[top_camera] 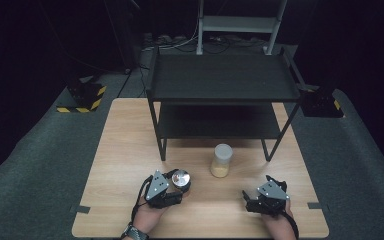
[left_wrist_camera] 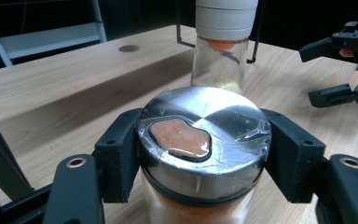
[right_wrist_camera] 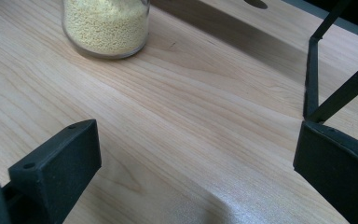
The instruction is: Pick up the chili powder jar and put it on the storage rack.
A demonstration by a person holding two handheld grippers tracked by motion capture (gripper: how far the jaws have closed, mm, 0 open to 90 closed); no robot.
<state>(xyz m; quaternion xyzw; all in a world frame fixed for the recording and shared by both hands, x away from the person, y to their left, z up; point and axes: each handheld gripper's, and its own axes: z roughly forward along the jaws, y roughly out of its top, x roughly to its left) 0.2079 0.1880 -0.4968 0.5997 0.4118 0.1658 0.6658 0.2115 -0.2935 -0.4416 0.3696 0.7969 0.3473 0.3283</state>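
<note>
Item: jar with metal lid (left_wrist_camera: 204,140), orange powder inside, clear tape over the lid's pouring opening; stands upright on the wooden table (top_camera: 120,150), near its front edge, left of centre; in the high view the lid shows as a bright disc (top_camera: 181,178).

Item: left gripper (left_wrist_camera: 204,158), held in the person's left hand (top_camera: 147,217); jaws closed on the jar with metal lid, one black pad pressed to each side just under the lid; grey three-cornered plate on top, cable trailing behind.

Item: right gripper (right_wrist_camera: 196,158), held in the person's right hand (top_camera: 279,225) near the table's front right; jaws wide apart, bare tabletop between them, gripping nothing; seen from the left gripper view at far right (left_wrist_camera: 349,70).

Item: jar with white lid (top_camera: 222,160), yellow grains in its lower part; upright, near the table's middle, between the two grippers and farther back; apart from the jar with metal lid; its base appears at top left of the right gripper view (right_wrist_camera: 106,28).

Item: black two-tier shelf (top_camera: 225,80), standing on the rear half of the table; both tiers bare; front legs just behind the jar with white lid.
</note>
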